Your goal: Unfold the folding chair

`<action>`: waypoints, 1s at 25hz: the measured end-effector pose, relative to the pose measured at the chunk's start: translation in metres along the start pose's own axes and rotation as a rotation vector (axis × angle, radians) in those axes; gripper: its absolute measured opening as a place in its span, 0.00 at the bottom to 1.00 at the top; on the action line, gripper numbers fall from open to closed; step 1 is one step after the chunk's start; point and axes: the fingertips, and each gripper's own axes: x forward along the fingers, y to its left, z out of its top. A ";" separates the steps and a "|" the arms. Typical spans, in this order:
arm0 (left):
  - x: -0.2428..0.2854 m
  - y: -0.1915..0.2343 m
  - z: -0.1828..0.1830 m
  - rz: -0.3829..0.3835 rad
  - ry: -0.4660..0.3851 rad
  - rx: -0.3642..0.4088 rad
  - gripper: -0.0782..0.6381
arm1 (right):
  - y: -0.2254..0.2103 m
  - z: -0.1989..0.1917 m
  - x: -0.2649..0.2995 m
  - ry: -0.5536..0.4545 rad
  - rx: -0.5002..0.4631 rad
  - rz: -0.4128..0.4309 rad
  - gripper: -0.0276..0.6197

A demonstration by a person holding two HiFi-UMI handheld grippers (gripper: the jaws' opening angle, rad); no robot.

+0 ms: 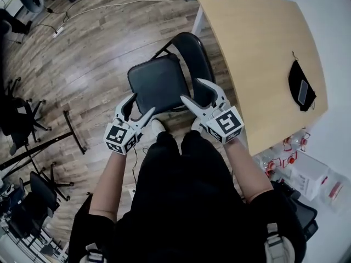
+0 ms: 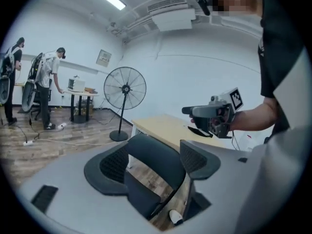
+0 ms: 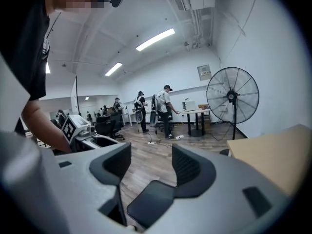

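Folding chair (image 1: 159, 84) of matt black padding on thin dark metal tubing, smooth pale wood surface (image 1: 258, 43), satiny wood-plank floor (image 1: 93, 48)

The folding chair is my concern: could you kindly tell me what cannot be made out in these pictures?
Head view: the folding chair's legs and hinges lie hidden under its seat.
Left gripper view: the left gripper's own body cuts off most of the chair.
Right gripper view: the right gripper's body hides all but a seat corner.
Head view: the dark item on the table is too small to identify.
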 end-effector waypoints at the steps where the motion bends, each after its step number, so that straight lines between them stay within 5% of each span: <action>1: -0.006 -0.012 0.012 0.004 -0.019 0.011 0.56 | 0.010 0.006 -0.006 -0.014 0.003 0.036 0.45; 12: -0.048 -0.099 0.118 0.084 -0.235 0.125 0.49 | 0.059 0.088 -0.064 -0.171 -0.075 0.230 0.42; 25: -0.072 -0.123 0.150 0.175 -0.325 0.150 0.36 | 0.082 0.126 -0.079 -0.258 -0.136 0.332 0.30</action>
